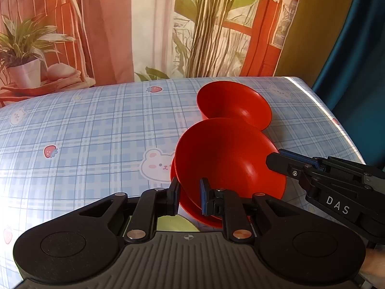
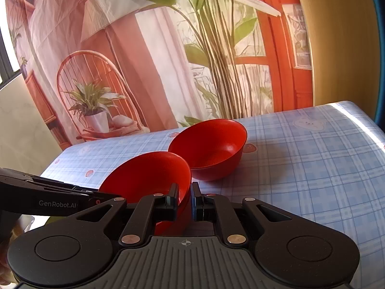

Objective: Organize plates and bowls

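— See that? Both grippers have hold of the same red bowl point(image 1: 223, 159), each on its own side of the rim. If one hand pulls before the other lets go, I'd say the bowl twists out or tips over.

— Which one's got what?

— The left gripper point(image 1: 190, 192) has its fingers nearly closed, pinching the near rim, one finger inside the bowl, one outside. Looks like there's a second red piece point(image 1: 192, 213) tucked under that bowl, maybe another bowl nested in; I can't tell whether the fingers grip that too.

— And the right?

— The right gripper point(image 2: 185, 198) has its fingers almost shut on the bowl's wall at the opposite edge. Thin, smooth plastic rim, so my guess is it could slide free.

— Where's it all sitting?

— On the bench point(image 2: 300, 163), the one with the blue checked cloth. The held bowl is tilted, right beside the other red bowl point(image 2: 211, 149), close enough that a shove might knock that one along.
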A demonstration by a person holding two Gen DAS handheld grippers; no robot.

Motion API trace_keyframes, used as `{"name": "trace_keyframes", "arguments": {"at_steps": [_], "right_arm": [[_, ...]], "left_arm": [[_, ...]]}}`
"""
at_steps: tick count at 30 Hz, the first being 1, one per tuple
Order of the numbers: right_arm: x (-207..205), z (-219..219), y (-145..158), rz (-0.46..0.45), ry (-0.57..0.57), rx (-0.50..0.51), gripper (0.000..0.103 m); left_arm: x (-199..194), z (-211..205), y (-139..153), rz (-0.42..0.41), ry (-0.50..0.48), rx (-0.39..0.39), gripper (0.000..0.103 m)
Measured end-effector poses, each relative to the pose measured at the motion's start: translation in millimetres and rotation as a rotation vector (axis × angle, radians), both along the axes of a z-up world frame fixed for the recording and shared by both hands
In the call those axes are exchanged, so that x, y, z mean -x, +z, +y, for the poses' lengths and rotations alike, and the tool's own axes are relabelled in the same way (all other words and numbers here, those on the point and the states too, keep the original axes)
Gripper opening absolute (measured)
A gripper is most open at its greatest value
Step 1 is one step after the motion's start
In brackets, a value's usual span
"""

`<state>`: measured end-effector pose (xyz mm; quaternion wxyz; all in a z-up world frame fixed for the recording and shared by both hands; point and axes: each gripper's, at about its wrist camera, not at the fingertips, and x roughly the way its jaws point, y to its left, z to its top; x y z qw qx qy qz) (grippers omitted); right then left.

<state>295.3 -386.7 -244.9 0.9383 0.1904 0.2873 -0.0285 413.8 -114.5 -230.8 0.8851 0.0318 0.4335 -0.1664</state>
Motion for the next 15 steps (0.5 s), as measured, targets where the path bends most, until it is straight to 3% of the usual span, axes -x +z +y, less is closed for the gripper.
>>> {"name": "trace_keyframes", "arguments": {"at_steps": [3, 6, 15], "right_arm": [[1, 0, -2, -0.002, 0.004, -0.007, 0.01], [2, -1, -3, -0.003, 0.008, -0.011, 0.011], [5, -11, 2, -0.038, -0.004, -0.025, 0.011]], "left_arm": [[-1, 2, 0, 0.012, 0.004, 0.019, 0.023], [-2, 2, 1, 0.011, 0.006, 0.014, 0.036], [-12, 4, 8, -0.001, 0.004, 0.028, 0.037]]}}
